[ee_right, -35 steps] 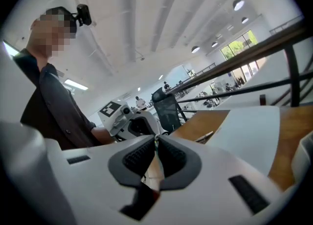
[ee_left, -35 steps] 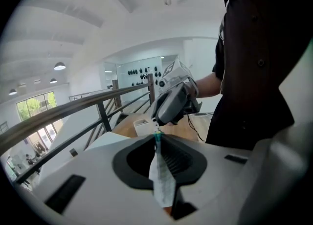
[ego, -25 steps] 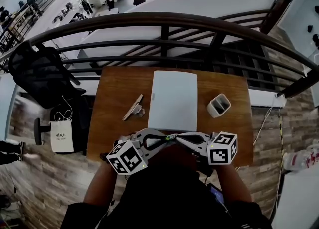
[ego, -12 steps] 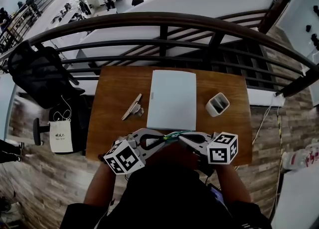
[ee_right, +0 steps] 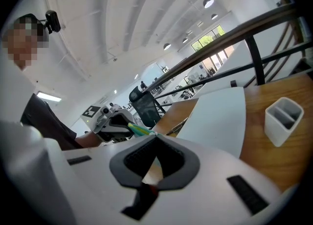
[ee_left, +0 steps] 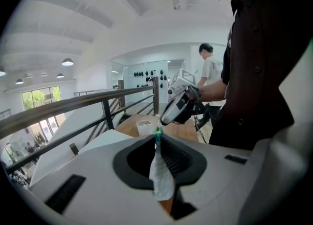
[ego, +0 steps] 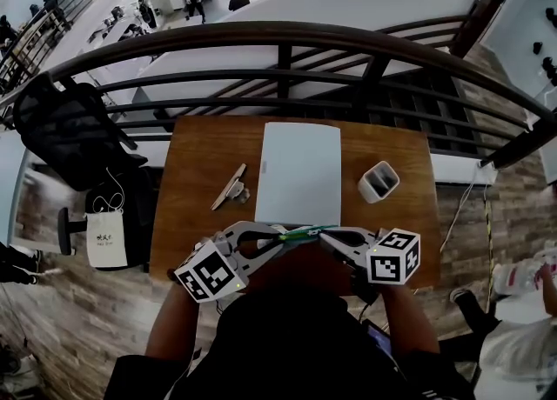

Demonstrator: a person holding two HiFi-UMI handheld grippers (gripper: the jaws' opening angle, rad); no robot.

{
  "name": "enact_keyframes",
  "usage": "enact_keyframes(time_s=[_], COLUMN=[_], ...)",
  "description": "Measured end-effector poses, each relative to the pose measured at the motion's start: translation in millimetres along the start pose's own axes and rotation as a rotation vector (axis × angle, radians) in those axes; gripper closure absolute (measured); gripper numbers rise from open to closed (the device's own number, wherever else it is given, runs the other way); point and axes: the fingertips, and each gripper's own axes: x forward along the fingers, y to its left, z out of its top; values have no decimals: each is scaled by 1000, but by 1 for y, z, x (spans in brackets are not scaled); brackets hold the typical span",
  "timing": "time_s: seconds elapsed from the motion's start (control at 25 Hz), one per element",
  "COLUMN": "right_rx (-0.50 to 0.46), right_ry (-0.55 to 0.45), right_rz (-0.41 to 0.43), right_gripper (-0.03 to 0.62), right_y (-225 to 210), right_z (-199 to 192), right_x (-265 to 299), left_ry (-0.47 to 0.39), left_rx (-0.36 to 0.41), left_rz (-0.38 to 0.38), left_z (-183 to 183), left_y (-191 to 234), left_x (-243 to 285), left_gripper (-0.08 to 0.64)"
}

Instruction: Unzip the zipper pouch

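Here, left gripper and right gripper tip-to-tip, tilted down, both clamped on zipper pouch

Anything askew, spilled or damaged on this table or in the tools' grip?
Nothing stands out. The zipper pouch is pinched above the table between the left tool and right tool; the white mat lies flat and the white holder stands upright.

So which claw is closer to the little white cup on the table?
The right one. The right claw is at the table's near edge, a little left of the white cup; the left claw is farther left, beyond the zipper pouch held between them.
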Motion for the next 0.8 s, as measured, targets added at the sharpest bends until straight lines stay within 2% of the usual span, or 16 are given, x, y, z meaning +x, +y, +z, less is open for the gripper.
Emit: enact_keyframes(time_s=[0.2, 0.48, 0.8], right_rx=[-6, -25, -22], right_ry=[-3, -1, -4], right_rz=[-59, -84, -149], right_gripper=[595, 595, 595], right_y=[-18, -22, -38], right_z=[1, 4, 3], right_x=[-5, -7, -20], left_ry=[-2, -7, -32], left_rx=[-4, -12, -64], left_rz=[19, 29, 59], left_z=[-2, -2, -6], left_y=[7, 12, 22], left_x=[-1, -5, -21], left_gripper=[517, 517, 518])
